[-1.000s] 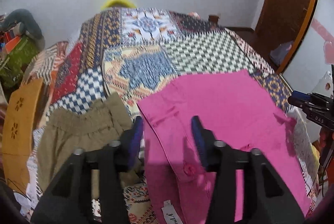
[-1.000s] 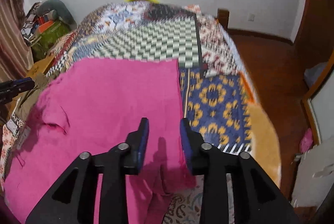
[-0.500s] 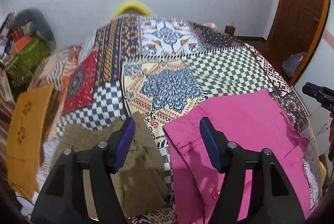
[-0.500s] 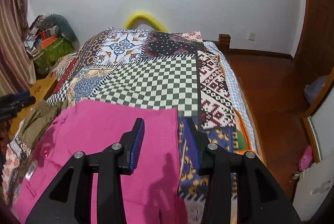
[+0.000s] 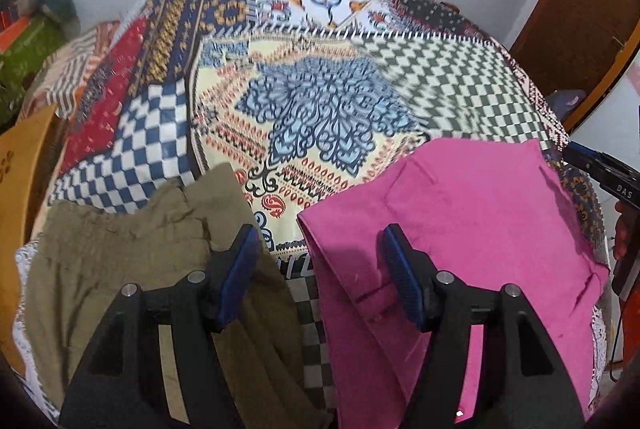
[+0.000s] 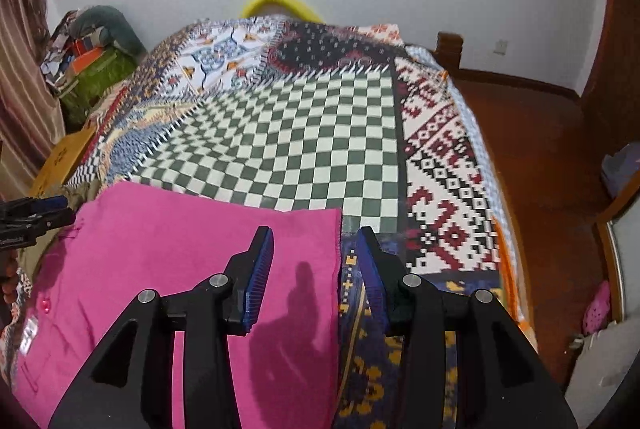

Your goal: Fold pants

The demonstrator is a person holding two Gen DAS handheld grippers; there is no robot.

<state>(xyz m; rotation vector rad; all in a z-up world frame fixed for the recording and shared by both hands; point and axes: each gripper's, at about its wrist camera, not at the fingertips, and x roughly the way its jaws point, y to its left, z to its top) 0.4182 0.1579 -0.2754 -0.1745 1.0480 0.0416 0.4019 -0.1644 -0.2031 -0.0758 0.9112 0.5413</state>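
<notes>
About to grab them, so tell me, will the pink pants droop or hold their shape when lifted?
The pink pants lie flat with soft creases, so they will likely droop. The thin woven cloth looks light. The buttoned waistband seems thicker, probably stiffer.

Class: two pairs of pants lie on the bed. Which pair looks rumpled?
The olive-brown pants, left of the smoother pink pants; their fabric is bunched and creased.
</notes>
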